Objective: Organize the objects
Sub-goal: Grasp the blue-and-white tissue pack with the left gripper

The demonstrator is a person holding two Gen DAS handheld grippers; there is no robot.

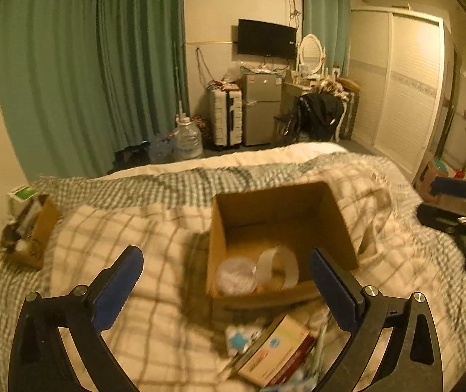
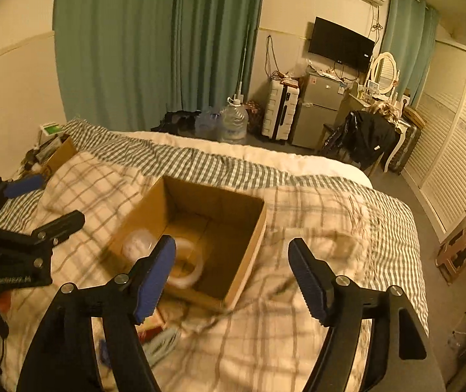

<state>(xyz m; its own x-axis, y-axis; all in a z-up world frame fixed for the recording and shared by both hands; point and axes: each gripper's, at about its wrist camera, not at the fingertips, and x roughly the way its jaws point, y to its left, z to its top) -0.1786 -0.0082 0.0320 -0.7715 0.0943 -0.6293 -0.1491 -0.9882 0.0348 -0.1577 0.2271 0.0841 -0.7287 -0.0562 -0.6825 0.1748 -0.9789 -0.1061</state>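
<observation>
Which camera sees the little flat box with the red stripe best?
The left wrist view. The flat box lies near its bottom edge, between the open left gripper fingers, top face showing. The right wrist view shows only a sliver behind a right gripper finger.

A matt brown cardboard box (image 1: 278,228) sits on a soft checked cloth bedspread (image 1: 118,228); inside, what looks like a clear plastic tub (image 1: 236,276). Ribbed blue fingers (image 1: 334,289), black frames, metal bolts.

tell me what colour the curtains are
Green curtains, plain with no pattern; clearest in the right wrist view.
</observation>
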